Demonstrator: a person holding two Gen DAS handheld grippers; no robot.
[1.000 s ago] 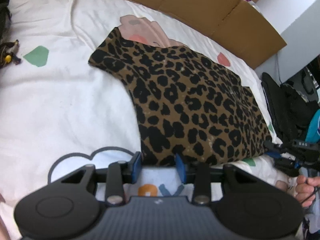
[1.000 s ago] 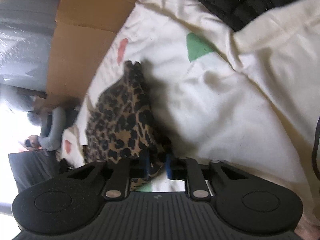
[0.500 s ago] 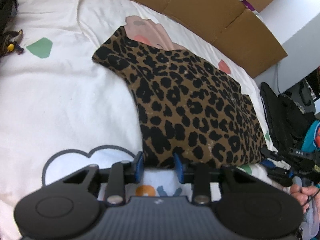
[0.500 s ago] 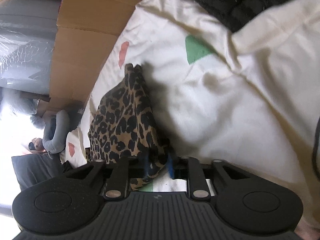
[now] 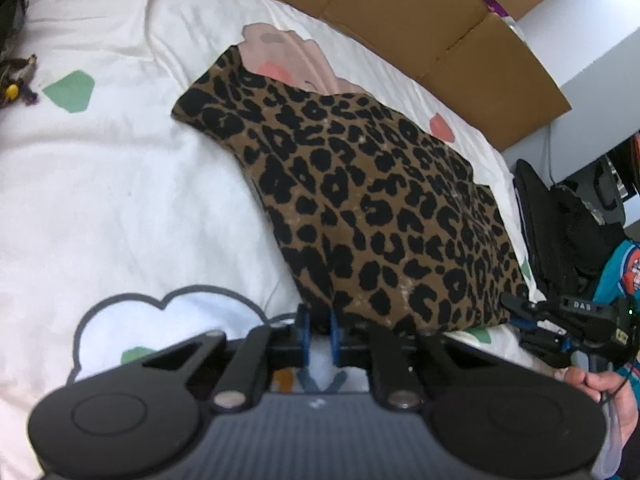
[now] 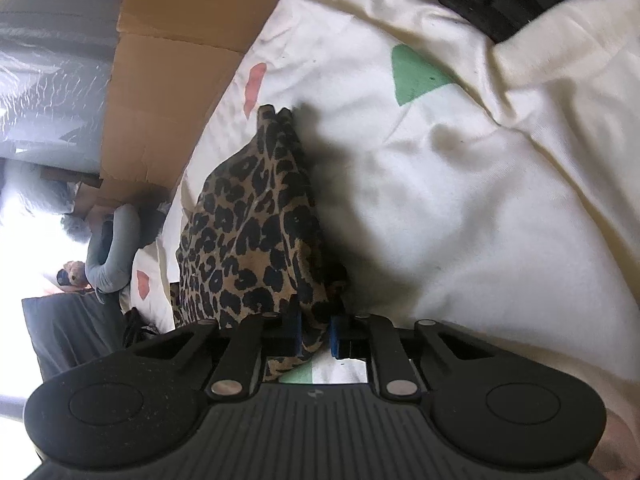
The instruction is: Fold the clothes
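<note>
leopard-print garment (image 5: 360, 208) lies folded flat, black spots on brown.

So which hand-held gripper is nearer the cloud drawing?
Left. The left hand-held gripper, jaws just closing on the leopard garment, sits beside the cloud drawing; the right hand-held gripper, also closing on it, holds the garment's far corner.

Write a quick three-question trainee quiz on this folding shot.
1. True or false: the left tool is clamped on the near edge of the leopard-print garment.
2. What does the right tool hold? A) garment corner B) cardboard C) nothing
3. What does the garment lie on?

Key: 1 true. 2 A. 3 a white bedsheet with coloured shapes.
</note>
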